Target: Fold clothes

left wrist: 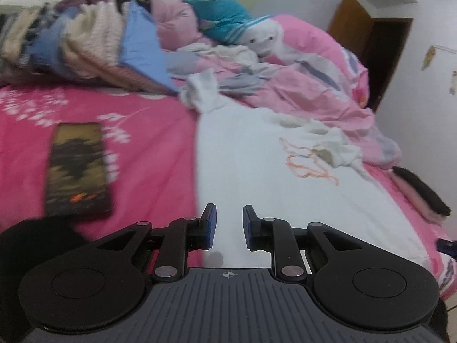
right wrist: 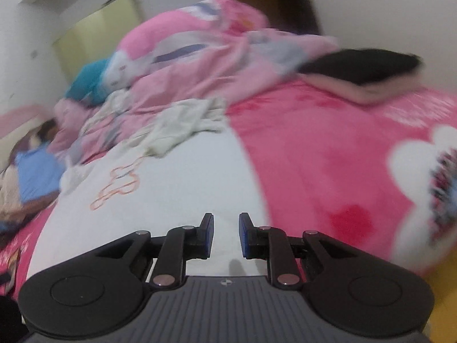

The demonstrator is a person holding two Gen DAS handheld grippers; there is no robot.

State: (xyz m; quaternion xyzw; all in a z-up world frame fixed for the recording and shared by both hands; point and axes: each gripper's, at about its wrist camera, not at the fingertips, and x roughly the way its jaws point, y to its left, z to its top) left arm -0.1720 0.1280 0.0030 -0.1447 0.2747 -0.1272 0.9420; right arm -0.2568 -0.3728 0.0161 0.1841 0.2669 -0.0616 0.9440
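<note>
A: Item one, jaws?

B: Left gripper (left wrist: 229,226): jaws parted a little, nothing between them, over the white garment (left wrist: 271,177). Right gripper (right wrist: 226,235): the same, narrow gap, empty, above the same white garment (right wrist: 182,183).

A: The garment's place?

B: Spread flat on the pink bedsheet (left wrist: 148,154), orange line print (left wrist: 308,163) toward its far end, which lies bunched.

A: Beyond it?

B: Pink duvet (left wrist: 308,91), rumpled, just behind the bunched end. Pile of clothes (left wrist: 85,45) at far left. Patterned folded cloth (left wrist: 77,168) on the sheet, left of the garment. Black folded item (right wrist: 362,65) near the sheet's right edge.
</note>
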